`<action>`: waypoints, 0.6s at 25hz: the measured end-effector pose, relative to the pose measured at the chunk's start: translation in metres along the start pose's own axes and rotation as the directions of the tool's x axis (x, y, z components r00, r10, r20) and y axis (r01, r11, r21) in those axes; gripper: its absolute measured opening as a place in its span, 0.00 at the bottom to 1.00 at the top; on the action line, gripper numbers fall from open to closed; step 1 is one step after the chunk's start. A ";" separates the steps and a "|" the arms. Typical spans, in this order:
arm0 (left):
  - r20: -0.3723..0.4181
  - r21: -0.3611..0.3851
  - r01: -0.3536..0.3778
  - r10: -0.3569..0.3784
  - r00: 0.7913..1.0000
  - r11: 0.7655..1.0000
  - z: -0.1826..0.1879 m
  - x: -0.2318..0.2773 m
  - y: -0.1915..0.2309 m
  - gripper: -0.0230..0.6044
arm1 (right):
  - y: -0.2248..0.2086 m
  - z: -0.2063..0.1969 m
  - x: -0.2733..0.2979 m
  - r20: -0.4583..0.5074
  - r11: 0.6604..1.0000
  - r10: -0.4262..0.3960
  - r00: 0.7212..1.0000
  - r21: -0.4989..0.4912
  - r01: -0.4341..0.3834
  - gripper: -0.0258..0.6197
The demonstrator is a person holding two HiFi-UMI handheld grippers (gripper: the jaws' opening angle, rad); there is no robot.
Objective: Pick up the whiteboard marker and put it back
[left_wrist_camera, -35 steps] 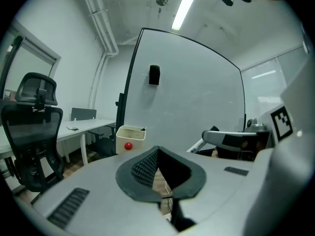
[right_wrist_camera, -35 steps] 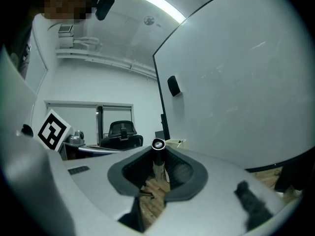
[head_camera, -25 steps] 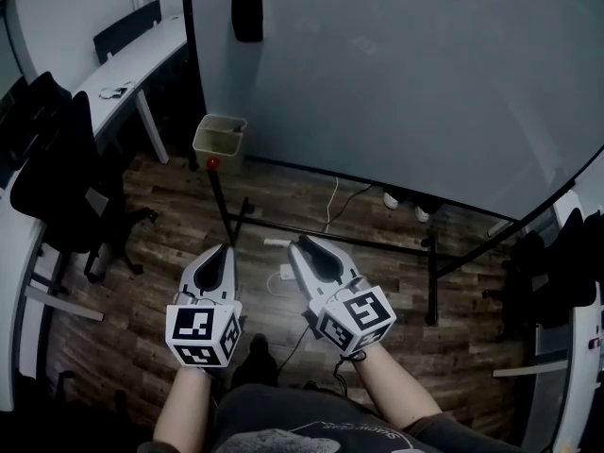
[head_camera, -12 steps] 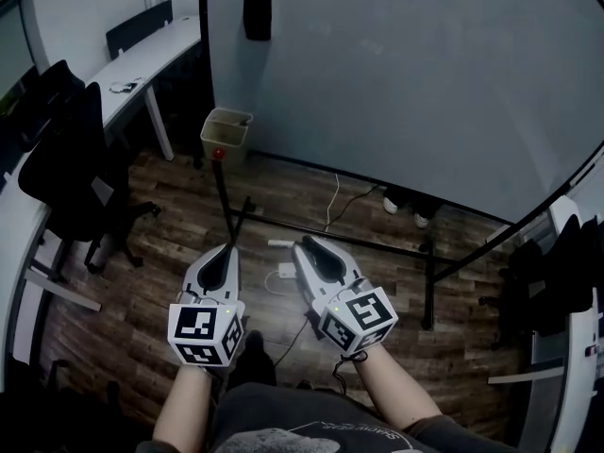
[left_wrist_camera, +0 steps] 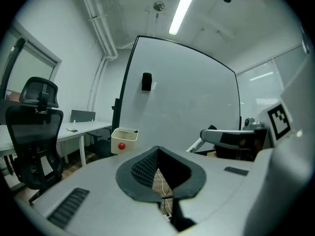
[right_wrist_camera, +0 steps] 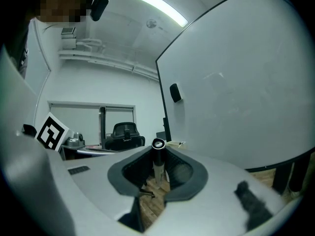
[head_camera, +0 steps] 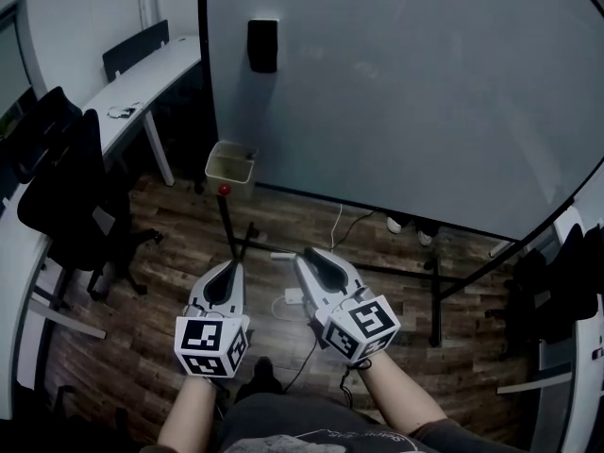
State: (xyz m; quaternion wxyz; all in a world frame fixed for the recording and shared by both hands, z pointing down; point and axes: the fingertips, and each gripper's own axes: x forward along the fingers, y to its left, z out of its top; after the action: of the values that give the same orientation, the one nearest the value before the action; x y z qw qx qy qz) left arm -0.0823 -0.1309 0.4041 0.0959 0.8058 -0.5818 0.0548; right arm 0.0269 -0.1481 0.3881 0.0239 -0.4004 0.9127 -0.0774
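My right gripper (head_camera: 304, 257) is shut on the whiteboard marker (right_wrist_camera: 158, 165), which stands across the jaws with its black cap up. In the head view the marker's pale end (head_camera: 281, 255) sticks out left of the jaw tips. Beside it, my left gripper (head_camera: 229, 270) is shut and holds nothing; its pads (left_wrist_camera: 146, 167) meet at the tip. Both grippers point at the big whiteboard (head_camera: 406, 92) on its stand. A beige box (head_camera: 231, 164) with a red knob (head_camera: 225, 190) below it hangs at the board's lower left corner, ahead of the left gripper.
A black block (head_camera: 262, 45) sticks to the upper left of the board. Black stand legs (head_camera: 432, 286) and a white cable (head_camera: 332, 217) lie on the wooden floor under it. Office chairs (head_camera: 66, 182) and a white desk (head_camera: 142, 74) stand to the left.
Both grippers sit a little lower in the head view and the board fills more of it. The marker stays in the right gripper's jaws.
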 end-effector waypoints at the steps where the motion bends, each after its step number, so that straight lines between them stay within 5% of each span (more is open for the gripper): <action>1: -0.001 0.000 0.002 -0.002 1.000 1.000 0.001 0.007 0.005 0.06 | -0.003 0.001 0.008 0.001 1.000 -0.004 1.000 0.000 0.004 0.16; 15: 0.009 0.039 0.044 -0.044 0.999 0.998 0.033 0.081 0.089 0.06 | -0.027 0.030 0.123 0.064 0.999 -0.052 0.997 0.001 0.052 0.16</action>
State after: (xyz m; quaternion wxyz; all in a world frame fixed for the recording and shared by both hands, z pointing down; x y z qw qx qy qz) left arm -0.1418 -0.2399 0.3960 0.0783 0.8204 -0.5632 0.0599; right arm -0.0334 -0.2601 0.3650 0.0508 -0.4264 0.9008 -0.0649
